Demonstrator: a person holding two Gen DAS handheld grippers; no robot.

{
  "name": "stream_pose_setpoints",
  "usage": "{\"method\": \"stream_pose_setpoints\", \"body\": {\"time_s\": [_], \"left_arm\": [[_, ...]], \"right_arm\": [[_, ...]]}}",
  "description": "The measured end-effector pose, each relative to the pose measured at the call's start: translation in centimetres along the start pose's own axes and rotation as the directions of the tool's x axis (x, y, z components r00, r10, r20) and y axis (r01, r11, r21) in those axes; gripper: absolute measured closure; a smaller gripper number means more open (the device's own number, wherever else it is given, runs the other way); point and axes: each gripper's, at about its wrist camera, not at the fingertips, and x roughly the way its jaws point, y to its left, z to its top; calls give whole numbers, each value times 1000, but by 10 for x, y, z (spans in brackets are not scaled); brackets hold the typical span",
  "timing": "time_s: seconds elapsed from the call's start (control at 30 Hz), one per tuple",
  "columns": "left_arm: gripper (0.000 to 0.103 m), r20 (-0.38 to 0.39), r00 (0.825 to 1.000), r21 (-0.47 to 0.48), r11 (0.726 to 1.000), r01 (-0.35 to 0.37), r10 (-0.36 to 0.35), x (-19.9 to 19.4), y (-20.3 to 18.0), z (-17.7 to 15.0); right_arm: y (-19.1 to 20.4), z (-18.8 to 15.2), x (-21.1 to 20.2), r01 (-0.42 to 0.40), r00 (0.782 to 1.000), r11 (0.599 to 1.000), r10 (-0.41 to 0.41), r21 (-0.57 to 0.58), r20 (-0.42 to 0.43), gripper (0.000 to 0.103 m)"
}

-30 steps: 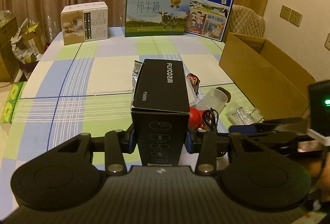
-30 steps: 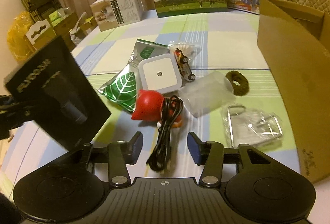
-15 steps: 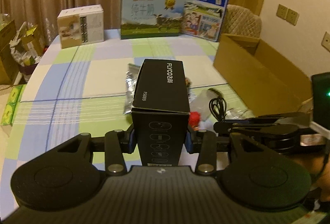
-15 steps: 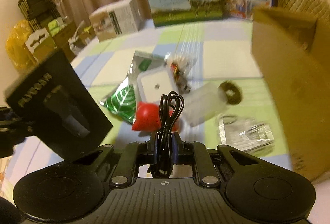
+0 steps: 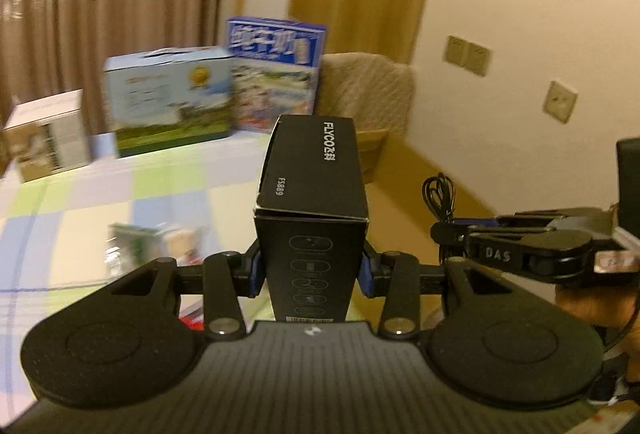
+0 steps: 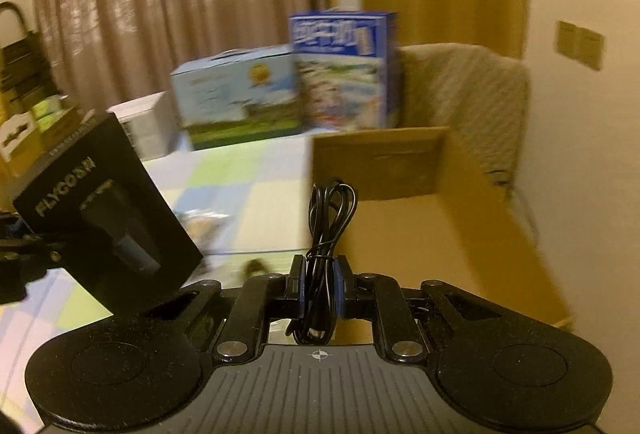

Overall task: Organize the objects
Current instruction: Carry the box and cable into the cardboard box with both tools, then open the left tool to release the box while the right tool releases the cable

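My left gripper [image 5: 311, 266] is shut on a black FLYCO box [image 5: 312, 194] and holds it up above the table. The box also shows at the left of the right wrist view [image 6: 100, 214]. My right gripper [image 6: 320, 290] is shut on a coiled black cable [image 6: 328, 234], lifted off the table. In the left wrist view the right gripper [image 5: 448, 232] is at the right with the cable [image 5: 440, 198] sticking up. An open cardboard box [image 6: 420, 202] lies ahead of both grippers, to the right.
Two milk cartons [image 5: 172, 106] [image 5: 276, 74] and a white box [image 5: 48, 134] stand at the table's far edge. Blurred small items [image 5: 160, 242] lie on the checked tablecloth [image 5: 120, 194]. A padded chair [image 6: 460, 86] stands behind the cardboard box.
Both grippers have lifted and swung right toward the cardboard box. The right gripper closed on the cable a second ago and has raised it off the table.
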Motion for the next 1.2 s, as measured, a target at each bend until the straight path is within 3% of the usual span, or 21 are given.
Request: {"method": "stream_pose_setpoints", "body": {"time_s": [0.2,0.53,0.57,0.6,1.2], "left_arm": [[65,-20,997,28,997,70,-69,43,-51,19],[65,-55,995,50,995,89,-86,103,-87,25],[61,-52,995,46,995,88,-86,107,-88,26],[48,-56,995,38,996,86,-84,111,-88,26],[45,-59,998,-18,999,37,-38,79,-49,10]], "right_arm": [[-48,5,6,50,999,998,-50,26,-12,93],[-88,-9,18,59,997,995,-55,82,-44,93],[-90,-10,20,59,997,994,-55,86,-48,93],[-91,-11,21,59,997,994,-55,91,-52,93],[-86,-16,23,42,998,993,-36,112,-54,93]]}}
